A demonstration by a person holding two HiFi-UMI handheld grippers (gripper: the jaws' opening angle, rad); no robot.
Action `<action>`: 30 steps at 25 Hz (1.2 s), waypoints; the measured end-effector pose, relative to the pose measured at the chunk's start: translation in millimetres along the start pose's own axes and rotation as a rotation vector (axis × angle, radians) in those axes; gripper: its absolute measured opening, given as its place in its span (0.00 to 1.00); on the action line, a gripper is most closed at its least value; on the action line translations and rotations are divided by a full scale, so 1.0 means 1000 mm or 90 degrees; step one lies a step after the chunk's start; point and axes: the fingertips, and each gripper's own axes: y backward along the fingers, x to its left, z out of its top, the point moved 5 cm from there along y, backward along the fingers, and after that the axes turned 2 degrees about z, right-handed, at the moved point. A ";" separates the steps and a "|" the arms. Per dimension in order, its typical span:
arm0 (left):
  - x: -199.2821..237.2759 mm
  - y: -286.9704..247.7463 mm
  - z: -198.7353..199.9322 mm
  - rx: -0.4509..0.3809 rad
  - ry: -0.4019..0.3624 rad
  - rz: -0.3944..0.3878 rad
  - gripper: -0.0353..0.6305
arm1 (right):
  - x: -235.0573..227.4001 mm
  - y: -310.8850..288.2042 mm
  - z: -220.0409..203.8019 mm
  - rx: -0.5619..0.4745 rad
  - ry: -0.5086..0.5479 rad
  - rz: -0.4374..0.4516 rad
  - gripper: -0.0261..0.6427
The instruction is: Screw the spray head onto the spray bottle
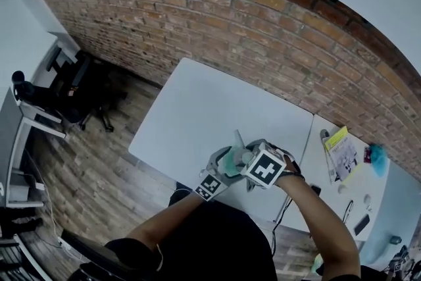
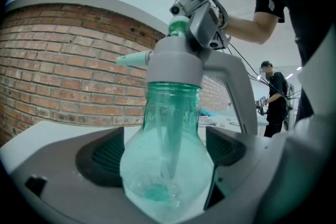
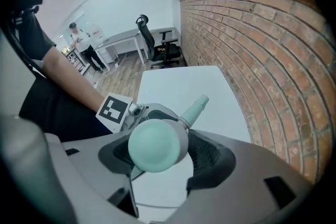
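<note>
The spray bottle [image 2: 167, 165], clear green, stands upright between the pads of my left gripper [image 2: 168, 157], which is shut on its wide body. A grey spray head [image 2: 176, 63] with a mint nozzle [image 2: 131, 59] sits on the bottle's neck. My right gripper [image 3: 160, 152] comes down from above, and its jaws close around the head's mint top knob [image 3: 156, 144]. In the head view both grippers, the left [image 1: 222, 171] and the right [image 1: 253, 164], meet over the near edge of the white table [image 1: 210, 102], with the bottle [image 1: 231, 158] between them.
A brick wall [image 1: 263, 29] runs behind the table. To the right, a second table [image 1: 358, 194] carries a yellow booklet [image 1: 342, 145] and small items. An office chair [image 1: 85, 85] and a desk stand at the far left. A person [image 2: 274, 94] stands in the background.
</note>
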 end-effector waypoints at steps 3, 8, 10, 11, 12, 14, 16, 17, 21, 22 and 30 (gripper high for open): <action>0.002 0.003 0.000 0.003 -0.003 -0.001 0.77 | 0.002 -0.001 0.004 -0.018 -0.017 0.009 0.44; 0.002 0.005 0.000 0.003 -0.007 -0.007 0.77 | 0.007 0.004 -0.002 -0.030 0.023 0.044 0.44; 0.002 0.006 0.000 0.002 -0.006 -0.008 0.77 | 0.007 0.010 -0.002 -0.045 0.033 0.063 0.44; 0.002 0.006 -0.001 0.002 -0.005 -0.007 0.77 | 0.007 0.015 -0.002 -0.050 0.047 0.070 0.44; 0.002 0.006 -0.001 0.002 -0.004 -0.007 0.77 | 0.008 0.020 -0.001 -0.054 0.071 0.076 0.44; 0.003 0.005 0.000 0.000 -0.004 -0.006 0.77 | 0.010 0.030 0.000 -0.052 0.147 0.079 0.44; 0.003 0.005 0.000 -0.001 -0.005 -0.006 0.77 | 0.013 0.034 -0.001 -0.013 0.241 0.088 0.44; 0.003 0.006 0.000 -0.003 -0.005 -0.005 0.77 | 0.015 0.034 -0.002 0.016 0.295 0.095 0.44; 0.001 0.006 -0.001 -0.004 -0.002 0.002 0.77 | 0.016 0.025 -0.001 0.088 0.483 0.097 0.44; 0.001 0.005 -0.001 -0.003 -0.001 0.002 0.77 | 0.015 0.023 0.001 0.090 0.514 0.096 0.44; 0.001 0.004 -0.001 -0.001 -0.002 0.001 0.77 | 0.022 0.010 0.001 0.174 0.733 0.107 0.44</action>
